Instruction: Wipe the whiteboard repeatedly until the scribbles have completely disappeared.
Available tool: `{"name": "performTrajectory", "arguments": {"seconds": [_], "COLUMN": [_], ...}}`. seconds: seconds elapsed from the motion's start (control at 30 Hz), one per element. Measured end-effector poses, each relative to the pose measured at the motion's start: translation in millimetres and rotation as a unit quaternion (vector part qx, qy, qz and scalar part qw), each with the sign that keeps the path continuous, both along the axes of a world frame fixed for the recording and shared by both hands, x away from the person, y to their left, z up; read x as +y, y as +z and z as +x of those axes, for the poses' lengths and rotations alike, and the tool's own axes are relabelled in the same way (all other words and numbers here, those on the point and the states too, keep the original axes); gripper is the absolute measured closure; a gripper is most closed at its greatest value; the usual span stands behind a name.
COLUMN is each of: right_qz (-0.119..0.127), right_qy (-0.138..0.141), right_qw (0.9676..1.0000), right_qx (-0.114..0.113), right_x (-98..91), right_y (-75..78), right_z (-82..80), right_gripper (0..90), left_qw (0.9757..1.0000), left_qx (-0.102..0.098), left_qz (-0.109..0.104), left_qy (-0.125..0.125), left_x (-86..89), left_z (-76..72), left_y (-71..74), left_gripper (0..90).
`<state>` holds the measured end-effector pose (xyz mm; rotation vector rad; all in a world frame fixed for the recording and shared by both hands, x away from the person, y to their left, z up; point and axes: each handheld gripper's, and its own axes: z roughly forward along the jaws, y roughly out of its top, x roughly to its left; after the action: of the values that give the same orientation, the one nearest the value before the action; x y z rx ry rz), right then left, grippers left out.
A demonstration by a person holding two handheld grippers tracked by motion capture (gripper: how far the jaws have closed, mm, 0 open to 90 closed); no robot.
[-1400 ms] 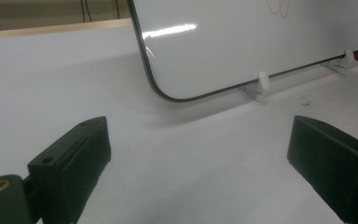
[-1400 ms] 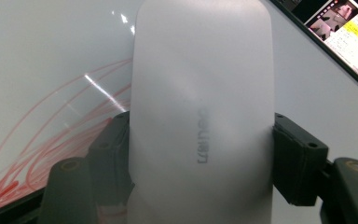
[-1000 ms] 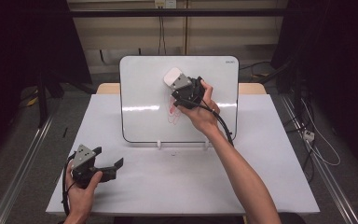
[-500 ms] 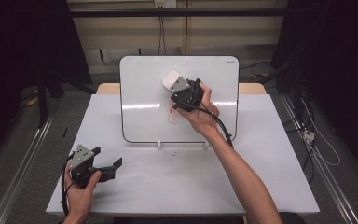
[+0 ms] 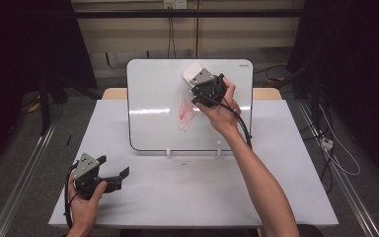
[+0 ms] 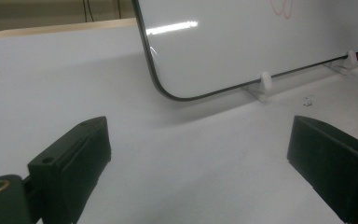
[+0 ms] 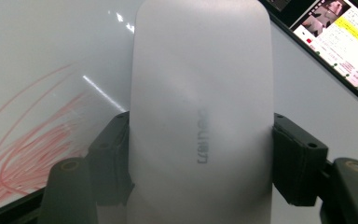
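Two grippers: one per hand, both over a white table (image 5: 286, 197), well apart from each other.
Left gripper (image 5: 112, 178): near the table's front left corner, held low by the left hand (image 5: 85, 197); jaws spread wide, nothing between them, released.
Left gripper view: both black jaws stand far apart over bare tabletop; ahead is the whiteboard's rounded lower corner and a white clip foot (image 6: 265, 80).
Whiteboard (image 5: 153, 98): propped near-upright at the table's back centre, dark thin frame, resting on two small white feet; glare streak across its middle.
Red scribble (image 5: 186, 109): looping marker lines at mid-board, just left of the right hand (image 5: 222, 114) and below the eraser.
Eraser (image 5: 194, 73): white, rounded, oblong; against the upper middle of the board, above the scribble.
Right gripper (image 5: 197, 81): raised at the board's upper centre, clamped on the eraser's two long sides.
Right gripper view: eraser (image 7: 200, 116) upright between the pads, grey lettering down its face; red strokes (image 7: 32, 149) on the board at lower left; board's dark frame edge at upper right.
Right forearm (image 5: 264, 187): bare, reaches diagonally from the bottom edge up to the board; cable (image 5: 244, 128) trails down from the gripper.
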<state>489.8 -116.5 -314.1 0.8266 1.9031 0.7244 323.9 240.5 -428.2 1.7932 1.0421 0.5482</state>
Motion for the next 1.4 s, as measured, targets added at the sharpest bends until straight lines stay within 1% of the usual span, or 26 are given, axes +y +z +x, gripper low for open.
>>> {"name": "performTrajectory", "arguments": {"seconds": [0.23,0.3,0.43,0.53,0.67,0.77,0.87,0.9,0.97,1.03,1.1,1.17,1.27,1.3,1.37,1.4], "right_qz": [0.001,-0.001,-0.003,-0.001,-0.007,-0.010,-0.020,-0.018,-0.015,-0.025,-0.027,-0.031,-0.034,-0.044,-0.043,-0.045], "right_qy": [-0.006,-0.005,0.000,-0.001,0.009,0.021,0.029,0.027,0.029,0.033,0.036,0.044,0.047,0.049,0.053,0.050], "right_qw": [1.0000,1.0000,1.0000,1.0000,0.9999,0.9997,0.9994,0.9995,0.9995,0.9991,0.9990,0.9985,0.9983,0.9978,0.9977,0.9977], "right_qx": [-0.004,-0.004,-0.004,-0.004,-0.001,0.000,0.000,-0.003,-0.001,0.000,0.001,0.004,0.005,0.004,0.004,0.005], "right_x": [1.0,2.5,7.8,7.9,12.9,21.4,27.7,28.0,27.6,29.9,30.8,31.6,32.4,32.1,31.8,31.8], "right_y": [-0.8,-3.3,-9.8,-9.9,-13.9,-21.2,-27.0,-27.7,-28.4,-31.5,-33.0,-37.1,-39.8,-41.4,-41.4,-41.1], "right_z": [-1.3,-2.6,-6.2,-6.9,-9.1,-13.9,-18.0,-18.4,-19.2,-21.9,-23.4,-27.0,-29.9,-32.8,-33.2,-32.8], "right_gripper": [31.6,31.6,31.6,31.6,31.7,31.7,31.7,31.7,31.7,31.7,31.7,31.7,31.7,31.7,31.7,31.7], "left_qw": [1.0000,1.0000,1.0000,1.0000,1.0000,1.0000,1.0000,1.0000,1.0000,1.0000,1.0000,1.0000,1.0000,1.0000,1.0000,1.0000], "left_qx": [-0.001,-0.001,0.001,0.000,0.000,0.001,-0.001,-0.001,-0.001,-0.002,0.000,0.001,0.001,0.002,0.003,0.004], "left_qz": [0.000,0.003,0.002,0.002,0.003,0.003,0.001,0.000,0.001,0.001,0.002,0.004,0.006,0.007,0.007,0.007], "left_qy": [0.000,-0.001,0.000,0.000,0.000,0.000,0.000,0.000,-0.001,0.000,0.000,-0.003,-0.005,-0.005,-0.005,-0.005], "left_x": [-0.9,-1.3,-2.0,-2.6,-2.5,-2.6,-3.1,-3.0,-2.8,-2.4,-2.4,-3.3,-4.8,-4.8,-4.9,-4.9], "left_z": [-0.3,-0.2,0.2,0.2,0.2,0.0,-0.4,-0.6,-0.8,-0.7,-0.3,-0.1,0.1,0.4,0.9,0.9], "left_y": [0.1,0.2,-0.4,-0.3,-0.4,-0.4,-0.2,-0.2,-0.1,0.0,-0.4,-0.9,-1.0,-1.1,-1.6,-1.6], "left_gripper": [6.0,6.0,6.0,6.0,6.0,6.0,6.0,6.0,6.0,6.0,6.0,6.0,6.0,6.0,6.0,6.0]}}
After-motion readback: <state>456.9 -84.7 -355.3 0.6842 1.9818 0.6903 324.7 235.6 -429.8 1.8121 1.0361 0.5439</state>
